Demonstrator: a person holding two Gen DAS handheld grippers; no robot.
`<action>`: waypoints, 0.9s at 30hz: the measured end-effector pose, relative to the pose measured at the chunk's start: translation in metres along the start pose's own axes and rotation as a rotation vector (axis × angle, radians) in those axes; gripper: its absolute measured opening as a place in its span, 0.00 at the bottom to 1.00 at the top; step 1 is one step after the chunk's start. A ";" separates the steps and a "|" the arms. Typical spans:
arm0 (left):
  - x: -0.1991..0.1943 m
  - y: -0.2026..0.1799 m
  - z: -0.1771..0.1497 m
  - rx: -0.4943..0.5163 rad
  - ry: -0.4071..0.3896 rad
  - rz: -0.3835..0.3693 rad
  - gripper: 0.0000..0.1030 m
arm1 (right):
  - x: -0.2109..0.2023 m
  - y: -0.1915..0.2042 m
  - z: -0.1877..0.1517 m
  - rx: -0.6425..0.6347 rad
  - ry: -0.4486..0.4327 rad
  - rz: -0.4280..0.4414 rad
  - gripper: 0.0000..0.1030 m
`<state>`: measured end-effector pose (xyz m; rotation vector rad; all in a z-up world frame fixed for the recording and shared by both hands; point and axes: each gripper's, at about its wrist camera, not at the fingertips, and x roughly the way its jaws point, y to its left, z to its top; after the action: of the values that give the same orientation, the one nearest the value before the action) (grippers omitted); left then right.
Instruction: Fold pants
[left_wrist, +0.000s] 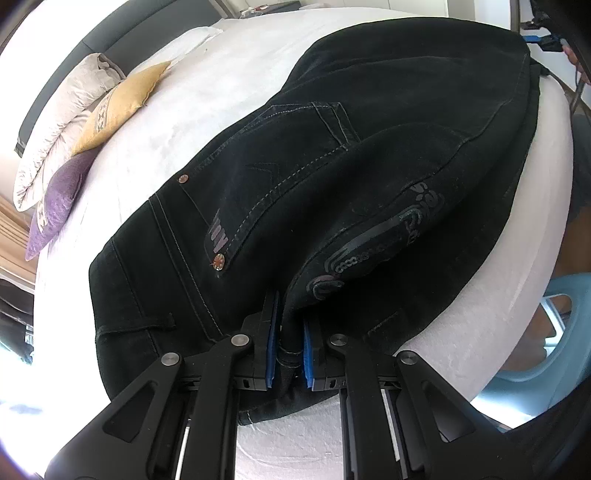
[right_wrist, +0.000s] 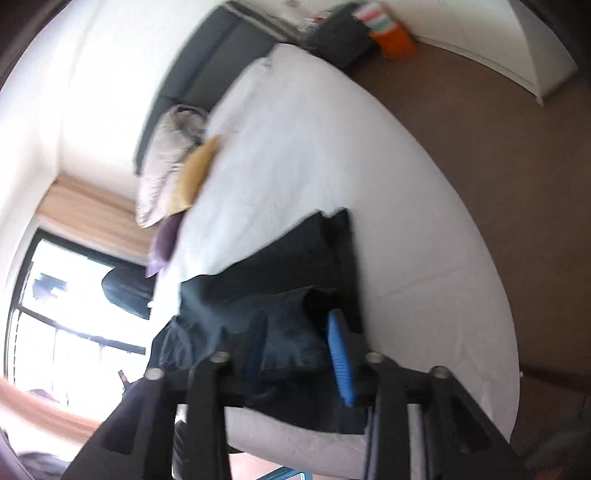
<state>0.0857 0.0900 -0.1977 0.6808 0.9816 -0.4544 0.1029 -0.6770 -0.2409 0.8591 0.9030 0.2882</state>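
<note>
While the black pants lie spread across the near edge of the white bed, both grippers have hold of them. In the left wrist view, the left gripper has its blue pads pinching a thick rolled seam or hem of the denim, which runs right up between the two fingers. Past that you can see a back pocket with pale stitching, two copper rivets, and a grey printed design on the fold lying on top. The fabric looks doubled over itself, with one layer draped over another.

The right wrist view is pretty blurry, so take this with a grain of salt. The right gripper has a bunched wad of the dark fabric sitting between its fingers, with the blue pad on one side pressed against it; the other pad is mostly buried in cloth. Looks like a pinch, though the fingers are set fairly wide around the bundle. More of the pants stretch away over the bed beyond the grip.

At the head of the bed there's a stack of pillows: a pale one, a yellow one and a purple one, leaning against a dark headboard. The right view also shows a window and brown floor.
</note>
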 end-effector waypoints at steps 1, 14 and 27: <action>0.000 0.000 0.002 0.001 0.001 -0.005 0.09 | -0.004 0.001 0.002 -0.009 -0.006 0.004 0.55; 0.003 -0.002 0.008 0.010 0.015 -0.004 0.09 | 0.065 0.000 0.059 -0.010 0.122 -0.123 0.64; 0.005 -0.005 0.009 0.003 0.015 0.000 0.09 | 0.095 0.015 0.068 -0.206 0.144 -0.268 0.16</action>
<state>0.0903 0.0799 -0.1999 0.6876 0.9947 -0.4514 0.2160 -0.6508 -0.2621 0.5249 1.0896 0.2062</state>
